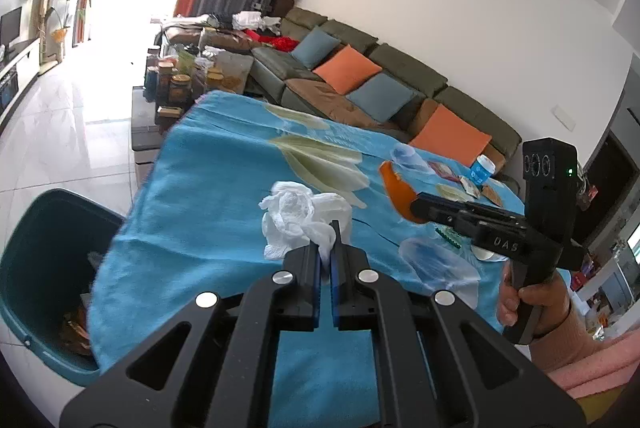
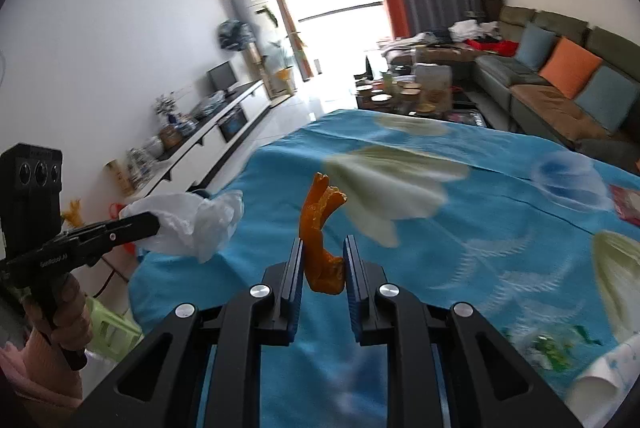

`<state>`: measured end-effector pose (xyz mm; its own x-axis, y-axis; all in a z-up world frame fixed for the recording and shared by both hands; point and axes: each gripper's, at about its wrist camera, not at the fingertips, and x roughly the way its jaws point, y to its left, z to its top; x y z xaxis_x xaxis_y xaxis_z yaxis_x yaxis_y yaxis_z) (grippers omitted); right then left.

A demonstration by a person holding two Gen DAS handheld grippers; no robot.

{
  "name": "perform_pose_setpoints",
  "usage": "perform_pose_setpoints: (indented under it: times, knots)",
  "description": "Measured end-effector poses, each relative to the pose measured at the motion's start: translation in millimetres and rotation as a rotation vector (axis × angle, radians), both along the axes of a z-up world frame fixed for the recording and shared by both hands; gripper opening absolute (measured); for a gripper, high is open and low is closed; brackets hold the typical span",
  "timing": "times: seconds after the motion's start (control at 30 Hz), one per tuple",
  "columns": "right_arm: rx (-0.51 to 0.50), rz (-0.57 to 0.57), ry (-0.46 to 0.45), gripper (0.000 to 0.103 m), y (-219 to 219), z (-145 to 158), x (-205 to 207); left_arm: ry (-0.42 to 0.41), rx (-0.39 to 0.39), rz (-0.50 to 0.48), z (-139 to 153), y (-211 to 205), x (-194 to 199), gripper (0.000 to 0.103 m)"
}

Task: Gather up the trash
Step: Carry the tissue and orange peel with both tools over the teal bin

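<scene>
In the left wrist view my left gripper point(image 1: 326, 248) is shut on a crumpled white tissue point(image 1: 296, 216), held above the blue flowered tablecloth point(image 1: 208, 188). A teal trash bin point(image 1: 32, 248) with some trash inside stands on the floor off the table's left edge. My right gripper point(image 2: 322, 256) is shut on a curled piece of orange peel point(image 2: 320, 224), lifted off the cloth. From the left wrist view, the right gripper point(image 1: 416, 208) shows at the right with the peel point(image 1: 396, 192) at its tip. The right wrist view shows the left gripper point(image 2: 154, 222) holding the tissue point(image 2: 192, 220).
On the cloth lie a clear plastic cup point(image 1: 440, 264), a second clear cup point(image 1: 408, 156), flat wrappers point(image 1: 444, 170) and a small blue-labelled bottle point(image 1: 484, 168). A green wrapper point(image 2: 552, 348) and white paper cup point(image 2: 596, 384) lie near right. A sofa point(image 1: 400, 76) and a jar-laden table point(image 1: 180, 80) stand beyond.
</scene>
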<state>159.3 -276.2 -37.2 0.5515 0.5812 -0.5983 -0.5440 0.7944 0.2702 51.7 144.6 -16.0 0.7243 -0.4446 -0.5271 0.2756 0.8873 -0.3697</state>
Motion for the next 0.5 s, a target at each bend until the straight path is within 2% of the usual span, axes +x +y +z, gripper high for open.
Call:
perform_pose_setpoints:
  times: [0.5]
  knots:
    - [0.010,0.211,0.033,0.018,90,-2,-8,-0.024,0.040,0.137,10,55,-36,0.004]
